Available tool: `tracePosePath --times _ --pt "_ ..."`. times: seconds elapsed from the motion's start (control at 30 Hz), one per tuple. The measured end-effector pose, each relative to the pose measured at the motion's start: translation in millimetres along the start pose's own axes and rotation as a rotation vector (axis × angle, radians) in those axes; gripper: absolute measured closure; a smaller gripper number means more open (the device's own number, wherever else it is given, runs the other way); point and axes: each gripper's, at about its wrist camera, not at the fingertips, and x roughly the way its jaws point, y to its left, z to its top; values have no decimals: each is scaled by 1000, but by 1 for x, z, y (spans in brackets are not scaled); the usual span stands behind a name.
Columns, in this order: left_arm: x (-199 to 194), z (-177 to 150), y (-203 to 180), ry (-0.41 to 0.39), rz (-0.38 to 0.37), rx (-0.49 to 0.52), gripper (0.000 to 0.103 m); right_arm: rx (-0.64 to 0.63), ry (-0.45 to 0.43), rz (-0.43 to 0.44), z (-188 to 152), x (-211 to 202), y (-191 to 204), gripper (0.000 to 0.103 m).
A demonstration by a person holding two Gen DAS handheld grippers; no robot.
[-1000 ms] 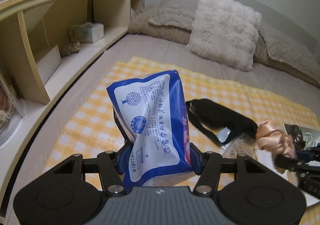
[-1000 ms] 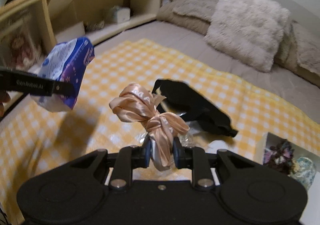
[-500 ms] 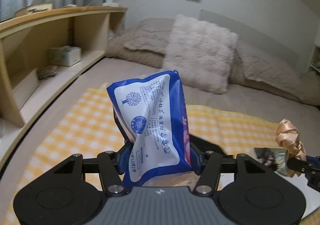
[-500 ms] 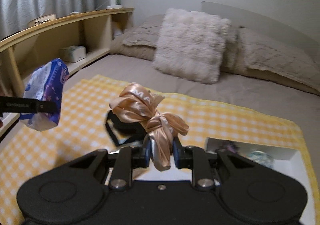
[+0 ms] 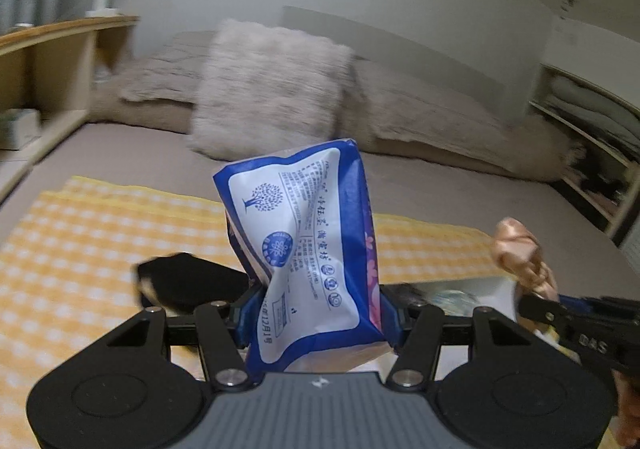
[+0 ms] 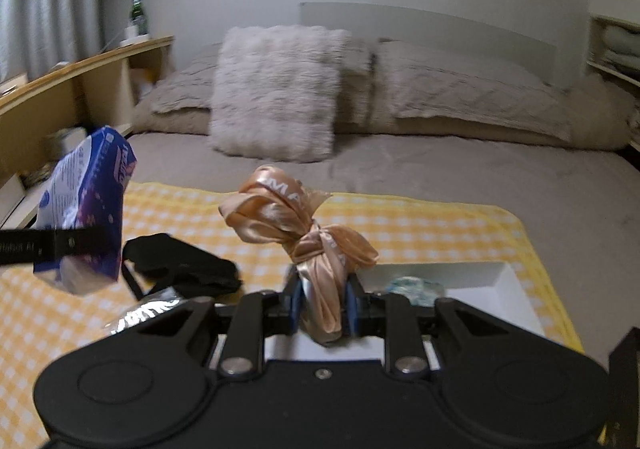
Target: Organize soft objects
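Note:
My left gripper (image 5: 316, 313) is shut on a blue and white tissue pack (image 5: 304, 245) and holds it upright above the yellow checked cloth (image 5: 80, 233). The pack also shows at the left of the right wrist view (image 6: 90, 209). My right gripper (image 6: 322, 301) is shut on a peach satin ribbon bow (image 6: 296, 221), held above a white tray (image 6: 508, 289). The bow also shows at the right of the left wrist view (image 5: 520, 253). A black fabric item (image 6: 180, 261) lies on the cloth between the two grippers.
A fluffy pillow (image 6: 276, 93) and beige pillows (image 6: 460, 89) lie at the head of the bed. A wooden shelf unit (image 6: 80, 89) runs along the left. A crinkled clear wrapper (image 6: 148, 309) lies near the black item. The tray holds a pale blue item (image 6: 412, 285).
Both grippers have swung to the right with their loads; the view has turned from the left shelf toward the bed head and the white tray. Grips are unchanged.

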Motion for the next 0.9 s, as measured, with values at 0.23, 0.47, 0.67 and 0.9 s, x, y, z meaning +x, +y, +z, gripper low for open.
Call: tracePosePath --times 0.23,0.47,0.67,0.9 --pt "35 -15 -55 109 -138 29 44 87 38 -69 -5 5 -40 80" --pt "70 -40 -101 245 -235 48 44 154 73 -125 -12 7 -74 80" --pt "103 -62 -120 392 -294 -22 44 187 119 -151 -20 12 -95 79" --pt "128 -75 -133 431 -250 -38 44 201 185 -159 -30 24 -108 79"
